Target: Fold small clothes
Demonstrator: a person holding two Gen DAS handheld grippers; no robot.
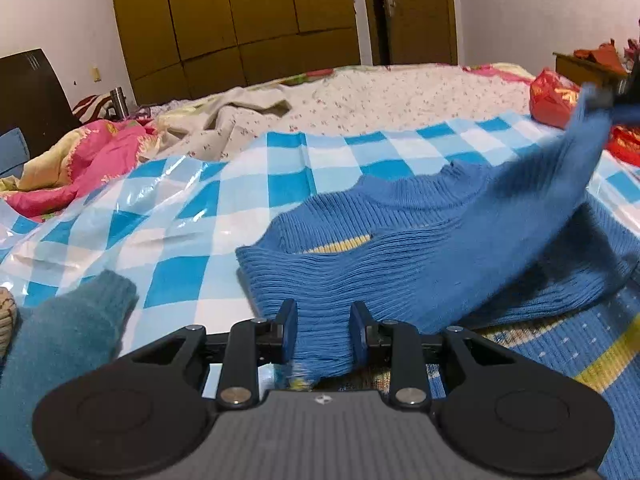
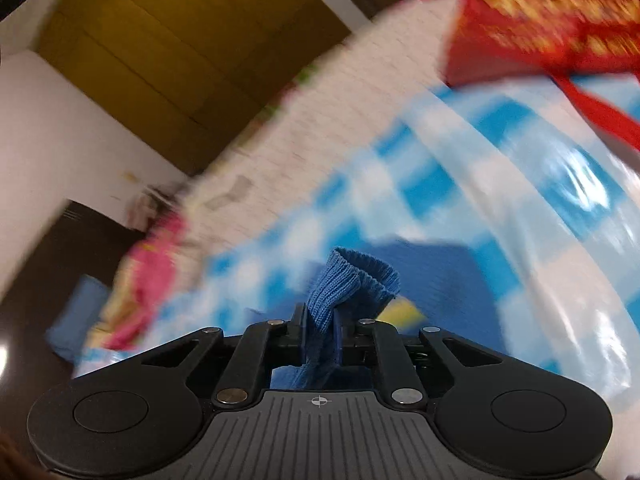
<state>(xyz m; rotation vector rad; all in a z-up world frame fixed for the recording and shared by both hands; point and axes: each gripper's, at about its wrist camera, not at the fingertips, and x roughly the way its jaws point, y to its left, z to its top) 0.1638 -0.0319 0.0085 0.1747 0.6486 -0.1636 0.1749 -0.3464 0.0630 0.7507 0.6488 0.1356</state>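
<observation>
Left gripper (image 1: 324, 330) clamps the blue sweater's (image 1: 400, 248) hem; right gripper (image 2: 320, 332) pinches its cuff (image 2: 356, 276), jaws narrow.

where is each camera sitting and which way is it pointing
Left wrist: sits on the left gripper, looking forward and down across the bed at the blue sweater on the checked sheet; its own jaws grip the knit.
Right wrist: sits on the right gripper, tilted and blurred, looking over the bed toward the wardrobe; its jaws pinch the sweater cuff.
Shared: sweater, checked sheet, wardrobe.
</observation>
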